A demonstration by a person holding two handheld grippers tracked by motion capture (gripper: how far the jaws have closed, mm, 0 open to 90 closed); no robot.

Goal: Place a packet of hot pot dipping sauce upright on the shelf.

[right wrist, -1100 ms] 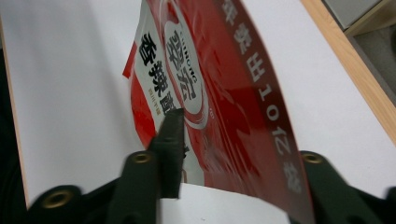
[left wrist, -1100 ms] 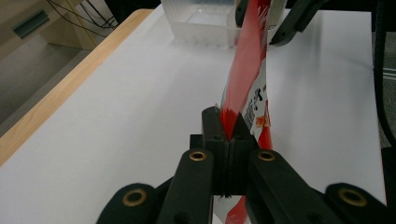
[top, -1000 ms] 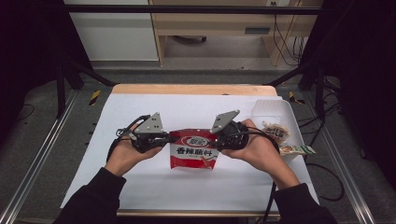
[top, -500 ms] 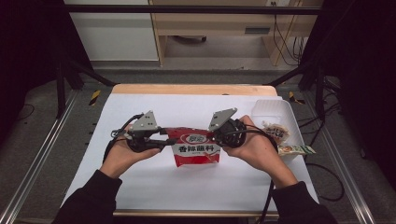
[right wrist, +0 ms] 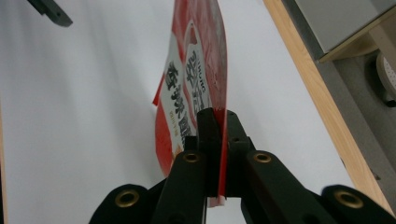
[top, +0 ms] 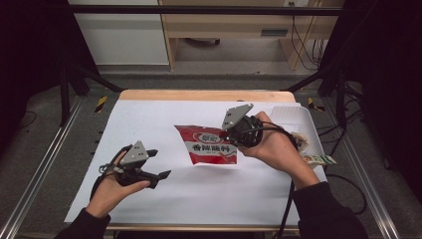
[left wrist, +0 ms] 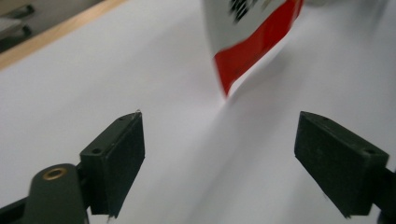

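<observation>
Since half a second ago, the red snack packet [top: 209, 145] has been let go by the left tongs [top: 160, 165], which have been pulled away toward the near left part of the counter [top: 149, 119]. Their jaws have just been opening and are now spread wide, nothing between them, with the packet's red corner [left wrist: 252, 46] seen farther off. The packet is kept off the white sheet at mid-counter, clenched at its right edge by the right tongs [top: 230, 139]; the pads [right wrist: 208, 126] are pressed tight on the foil edge [right wrist: 198, 70]. A white tray [top: 298, 119] is parked just beyond the right hand [top: 271, 147], by the counter's right edge.
</observation>
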